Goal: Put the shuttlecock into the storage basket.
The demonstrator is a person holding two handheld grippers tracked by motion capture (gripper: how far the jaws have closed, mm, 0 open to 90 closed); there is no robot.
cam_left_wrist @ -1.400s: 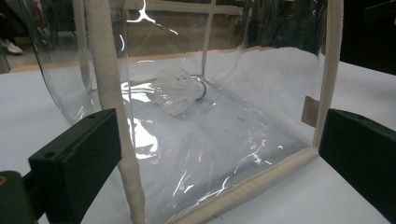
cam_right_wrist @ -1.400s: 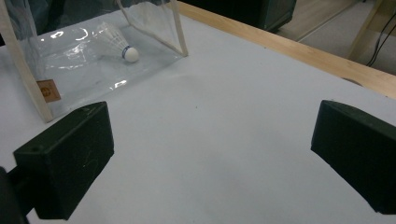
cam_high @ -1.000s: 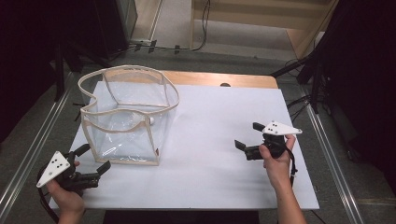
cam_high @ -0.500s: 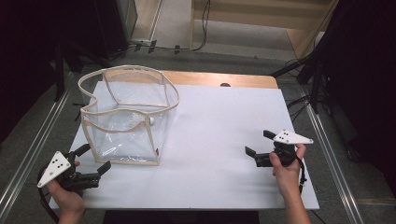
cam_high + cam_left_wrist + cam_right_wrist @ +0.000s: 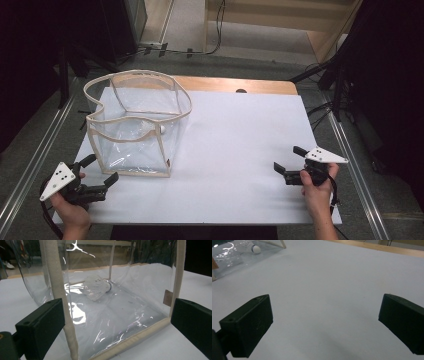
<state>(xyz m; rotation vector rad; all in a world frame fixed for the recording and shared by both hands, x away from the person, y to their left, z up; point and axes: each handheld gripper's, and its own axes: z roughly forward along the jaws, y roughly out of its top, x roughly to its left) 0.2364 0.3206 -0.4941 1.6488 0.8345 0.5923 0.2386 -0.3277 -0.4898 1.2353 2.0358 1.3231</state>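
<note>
1. Dark floor and black stands surround a white-topped table point(image 5: 235, 150) with a wooden strip along its far edge.
2. On the table's left part stands a clear plastic box-shaped bag with cream fabric edging point(image 5: 135, 127), its top open.
3. Inside the bag, on its bottom toward the far side, lies a white feathered shuttlecock with a rounded white cork tip point(image 5: 96, 287); from the right gripper view its tip point(image 5: 256, 249) shows through the plastic.
4. At the near left corner, the left gripper point(image 5: 102, 170) has its two black jaws spread wide, empty, pointing at the bag's near lower edge; the jaws seem just short of the plastic, though contact is hard to judge.
5. Close to the table's near right edge, the right gripper point(image 5: 289, 159) also has its jaws wide apart and holds nothing, with bare white tabletop between them, well apart from the bag.
6. Glare on the plastic blurs the shuttlecock's feathers, and the bag's left wall is cut off in the left gripper view.
</note>
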